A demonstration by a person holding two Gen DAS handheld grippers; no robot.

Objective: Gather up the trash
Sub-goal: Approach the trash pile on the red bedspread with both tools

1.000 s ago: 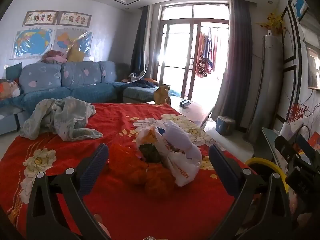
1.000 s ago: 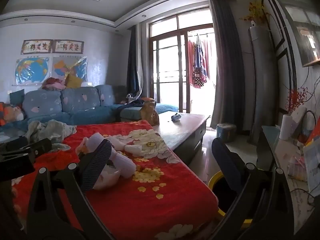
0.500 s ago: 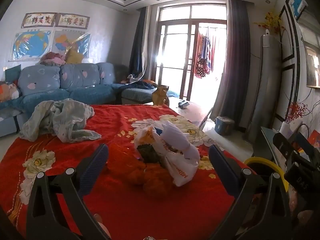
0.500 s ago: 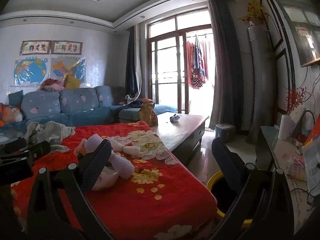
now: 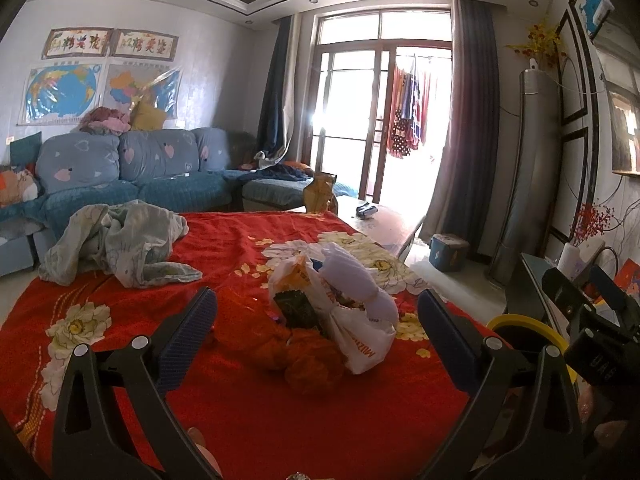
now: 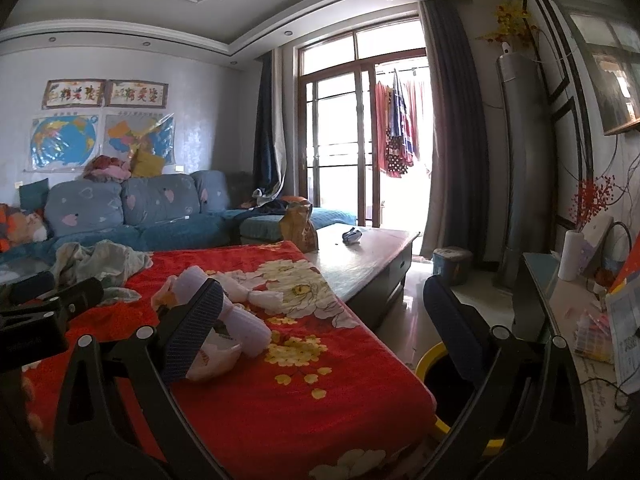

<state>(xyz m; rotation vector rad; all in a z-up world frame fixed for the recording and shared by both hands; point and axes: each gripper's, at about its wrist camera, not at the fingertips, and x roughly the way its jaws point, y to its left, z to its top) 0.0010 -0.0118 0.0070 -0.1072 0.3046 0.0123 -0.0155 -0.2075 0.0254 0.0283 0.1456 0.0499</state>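
Trash, a loose heap of plastic bags and wrappers, lies just ahead of my left tongs, between their wide-spread, empty fingers and a little beyond the tips. I judge it light, soft and crinkly, and slippery where the white bag is smooth; the best hold looks like a bunched fold at the top of that bag, not the orange bag slumped beneath it. My right tongs also stand wide and empty, with the heap off past their left finger. Beyond the tongs spreads the red blanket, and to their right, on the floor, sits the yellow-rimmed bin. Against the frames a second back, the left tongs have crept slightly nearer the heap; nothing else has shifted.
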